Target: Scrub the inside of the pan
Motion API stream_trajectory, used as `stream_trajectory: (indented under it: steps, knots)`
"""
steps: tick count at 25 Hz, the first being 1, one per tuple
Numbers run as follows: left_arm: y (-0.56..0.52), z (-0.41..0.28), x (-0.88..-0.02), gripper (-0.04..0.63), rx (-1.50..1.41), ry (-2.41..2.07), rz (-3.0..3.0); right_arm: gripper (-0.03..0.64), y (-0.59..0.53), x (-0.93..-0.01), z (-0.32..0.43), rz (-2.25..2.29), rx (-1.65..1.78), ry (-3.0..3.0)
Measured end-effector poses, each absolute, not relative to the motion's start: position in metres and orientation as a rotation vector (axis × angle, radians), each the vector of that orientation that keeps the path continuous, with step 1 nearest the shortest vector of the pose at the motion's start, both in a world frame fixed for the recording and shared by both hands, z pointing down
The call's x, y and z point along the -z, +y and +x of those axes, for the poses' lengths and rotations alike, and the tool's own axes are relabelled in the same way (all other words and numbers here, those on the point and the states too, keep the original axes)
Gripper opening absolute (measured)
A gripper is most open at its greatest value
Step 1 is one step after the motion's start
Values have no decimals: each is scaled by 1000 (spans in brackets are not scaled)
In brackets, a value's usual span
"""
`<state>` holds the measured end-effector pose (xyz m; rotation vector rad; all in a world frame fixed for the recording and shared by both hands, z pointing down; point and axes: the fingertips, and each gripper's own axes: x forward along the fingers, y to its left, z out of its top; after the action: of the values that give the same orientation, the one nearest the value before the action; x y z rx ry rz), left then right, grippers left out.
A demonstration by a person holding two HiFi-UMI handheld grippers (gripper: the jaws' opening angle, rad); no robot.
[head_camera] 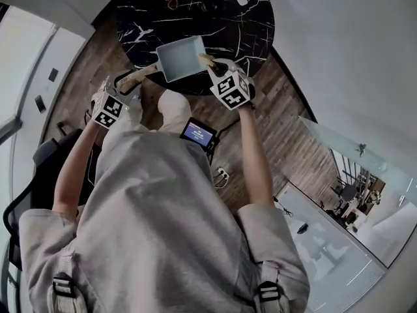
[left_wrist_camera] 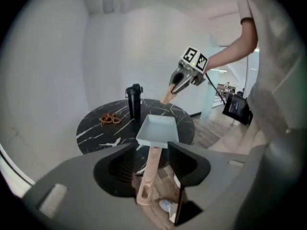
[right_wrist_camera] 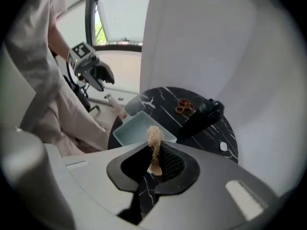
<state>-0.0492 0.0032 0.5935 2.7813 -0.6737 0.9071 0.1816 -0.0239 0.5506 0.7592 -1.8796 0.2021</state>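
A square pale-blue pan (head_camera: 181,57) with a long wooden handle (head_camera: 140,77) sits at the near edge of the round black marble table (head_camera: 247,38). The handle juts off the edge toward me. My left gripper (left_wrist_camera: 149,150) is open, and the handle (left_wrist_camera: 149,169) lies between its jaws with a gap beside it. My right gripper (right_wrist_camera: 153,152) is shut on a tan fibrous scrub brush (right_wrist_camera: 154,138). It hovers just above the pan's right rim, seen as the right gripper (head_camera: 215,65) in the head view, with the bristles pointing at the pan (right_wrist_camera: 139,128).
On the table behind the pan stand a black bottle (left_wrist_camera: 134,100), a tangle of brown loops (left_wrist_camera: 110,119) and a small white disc (head_camera: 242,0). A small lit screen (head_camera: 198,134) stands on the wooden floor by my knees. A dark chair (head_camera: 39,168) is at my left.
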Motion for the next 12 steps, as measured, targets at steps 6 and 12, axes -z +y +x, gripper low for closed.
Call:
stream_trajectory:
  steps: [6, 12]
  knots:
    - [-1, -46, -660, 195, -1130, -619, 2726, 44, -20, -651, 190, 424, -167, -1649]
    - [5, -34, -692, 195, -1259, -578, 2655, 43, -6, -697, 193, 271, -296, -1533]
